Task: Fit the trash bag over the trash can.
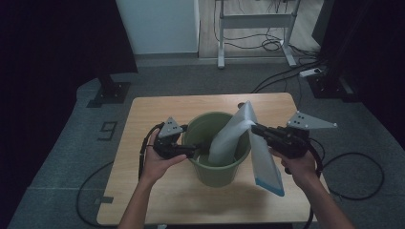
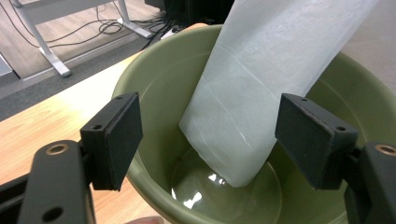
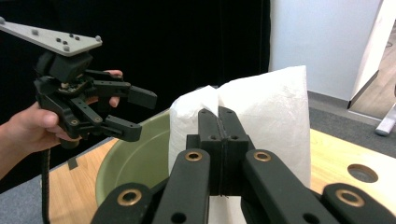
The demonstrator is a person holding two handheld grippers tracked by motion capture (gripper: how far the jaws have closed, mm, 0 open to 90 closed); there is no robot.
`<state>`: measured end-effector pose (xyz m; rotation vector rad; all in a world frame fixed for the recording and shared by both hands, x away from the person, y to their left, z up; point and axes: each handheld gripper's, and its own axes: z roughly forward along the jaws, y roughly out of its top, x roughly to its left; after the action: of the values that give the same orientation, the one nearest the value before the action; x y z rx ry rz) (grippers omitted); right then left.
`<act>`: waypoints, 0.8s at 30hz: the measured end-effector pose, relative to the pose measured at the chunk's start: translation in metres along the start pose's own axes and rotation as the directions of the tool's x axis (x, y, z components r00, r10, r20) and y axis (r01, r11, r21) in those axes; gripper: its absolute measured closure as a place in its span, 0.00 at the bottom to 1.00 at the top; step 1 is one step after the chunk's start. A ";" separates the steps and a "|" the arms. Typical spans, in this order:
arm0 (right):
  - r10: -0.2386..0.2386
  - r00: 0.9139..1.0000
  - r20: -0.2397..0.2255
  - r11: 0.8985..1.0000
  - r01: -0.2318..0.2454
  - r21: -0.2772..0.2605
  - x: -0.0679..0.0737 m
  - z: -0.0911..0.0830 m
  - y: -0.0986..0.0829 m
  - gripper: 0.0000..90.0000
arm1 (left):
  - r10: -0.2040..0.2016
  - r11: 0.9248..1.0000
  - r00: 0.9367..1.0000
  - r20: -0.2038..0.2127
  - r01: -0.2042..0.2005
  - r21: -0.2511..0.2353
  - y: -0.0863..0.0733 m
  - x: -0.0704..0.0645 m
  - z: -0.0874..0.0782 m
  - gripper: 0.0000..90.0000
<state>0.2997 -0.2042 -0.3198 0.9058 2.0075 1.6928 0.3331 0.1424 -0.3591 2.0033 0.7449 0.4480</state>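
Right tool (image 1: 254, 129), clenched on a white bag (image 1: 228, 138), lowers one end into the green bucket (image 1: 217, 172); released left tool (image 1: 204, 146) looks poised to spread it.

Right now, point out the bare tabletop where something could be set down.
Bare wood lies along the table's far edge behind the green bucket, and on the near strip between the forearms. The middle is crowded: bucket, white bag, the open left gripper and the right gripper clamping the bag.

Black two-jaw grippers (image 1: 203, 147) — brass rivets, grey triangular screwed plates, black cables — in bare-armed hands.
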 end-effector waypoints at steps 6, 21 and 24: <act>0.015 1.000 -0.010 1.000 -0.015 0.020 -0.004 0.012 -0.009 0.99 | 0.010 1.000 1.000 0.005 -0.010 -0.001 -0.003 -0.004 -0.003 0.26; 0.015 1.000 -0.017 0.999 -0.015 0.034 -0.003 0.028 -0.004 0.99 | 0.059 0.998 0.996 0.065 -0.059 0.006 0.005 -0.025 0.010 0.25; 0.021 1.000 -0.022 0.999 -0.020 0.035 -0.002 0.031 -0.003 0.99 | 0.063 0.998 0.995 0.074 -0.064 0.013 0.005 -0.027 0.014 0.26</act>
<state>0.3206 -0.1831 -0.3302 0.9259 2.0550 1.6904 0.3227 0.1137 -0.3628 2.0512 0.6422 0.4042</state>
